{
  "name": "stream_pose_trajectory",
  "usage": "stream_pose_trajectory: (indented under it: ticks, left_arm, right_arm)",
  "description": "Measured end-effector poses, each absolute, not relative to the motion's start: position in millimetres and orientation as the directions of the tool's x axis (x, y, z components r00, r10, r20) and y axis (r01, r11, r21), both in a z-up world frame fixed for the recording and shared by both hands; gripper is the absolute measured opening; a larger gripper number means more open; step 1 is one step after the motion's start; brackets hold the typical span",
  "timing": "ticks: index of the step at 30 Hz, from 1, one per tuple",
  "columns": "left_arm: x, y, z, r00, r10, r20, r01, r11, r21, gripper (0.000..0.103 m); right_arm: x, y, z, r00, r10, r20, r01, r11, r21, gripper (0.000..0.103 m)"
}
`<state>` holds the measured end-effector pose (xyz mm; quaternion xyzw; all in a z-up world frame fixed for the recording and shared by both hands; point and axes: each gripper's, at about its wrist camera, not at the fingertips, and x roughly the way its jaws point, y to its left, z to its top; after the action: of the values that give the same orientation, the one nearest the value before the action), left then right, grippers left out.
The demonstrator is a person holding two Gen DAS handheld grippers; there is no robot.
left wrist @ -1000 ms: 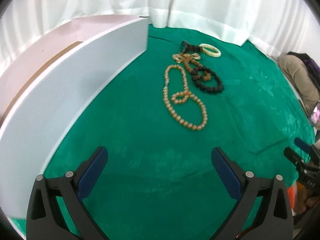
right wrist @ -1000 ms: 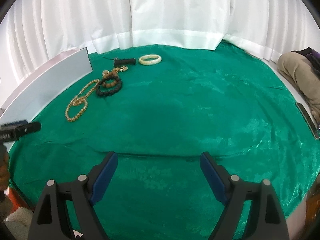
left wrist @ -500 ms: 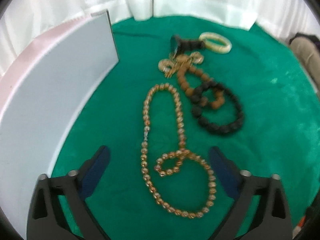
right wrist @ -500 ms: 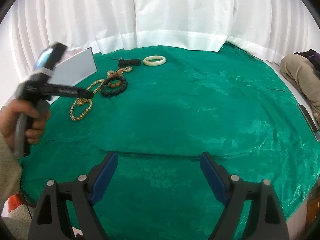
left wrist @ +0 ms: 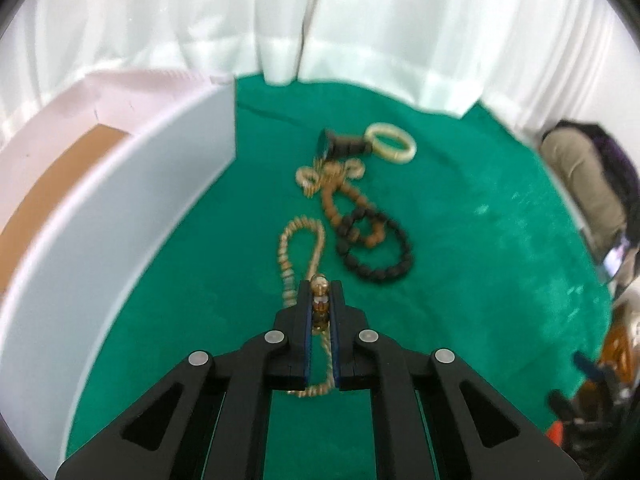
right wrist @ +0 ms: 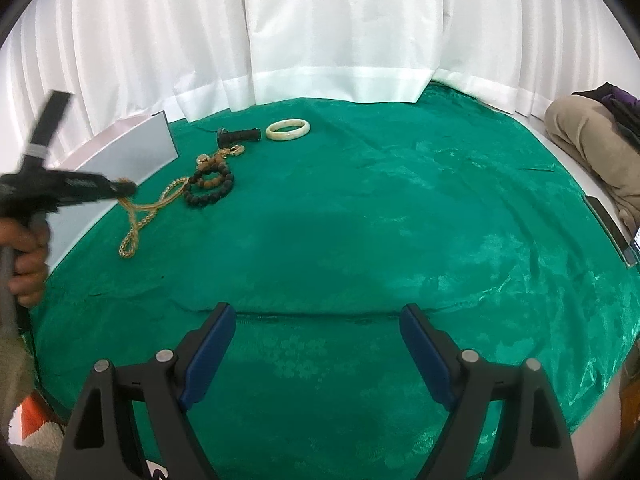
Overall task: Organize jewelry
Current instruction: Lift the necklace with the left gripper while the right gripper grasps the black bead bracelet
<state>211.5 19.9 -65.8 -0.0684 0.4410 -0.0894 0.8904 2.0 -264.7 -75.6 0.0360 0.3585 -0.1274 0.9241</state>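
Note:
A gold bead necklace (left wrist: 286, 256) trails over the green cloth (left wrist: 460, 280). My left gripper (left wrist: 320, 292) is shut on one strand of it; its jaws are closing and the pads press the beads. The right wrist view shows that gripper (right wrist: 124, 188) lifting the necklace (right wrist: 136, 224) off the cloth beside the white box (right wrist: 132, 156). Beyond lie a black bead bracelet (left wrist: 376, 256), a brown bead bracelet (left wrist: 344, 208), a small gold chain (left wrist: 320, 174), a dark cylinder (left wrist: 340, 146) and a cream bangle (left wrist: 392, 144). My right gripper (right wrist: 316, 344) hangs open over bare cloth, holding nothing.
The white box (left wrist: 140, 220) stands along the left with a tall side wall and a brown floor inside. White curtains close off the back. A seated person's knee (right wrist: 588, 132) is at the far right, with a phone (right wrist: 636, 240) at the table's right edge.
My left gripper moved forward over the gold necklace, shut on a strand and raised it. The right gripper stayed where it was, open.

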Motion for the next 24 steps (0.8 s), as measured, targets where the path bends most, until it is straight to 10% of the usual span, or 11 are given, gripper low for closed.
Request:
stream_pose_trajectory:
  ticks: [24]
  left_arm:
    - [148.1,86.2,16.1,0.715,-0.252,-0.652,0.064,0.953,-0.297,0.005]
  right_arm:
    - [36.9,-266.0,-54.3,0.703,-0.087,-0.706,0.147,0.989,0.025,0.086]
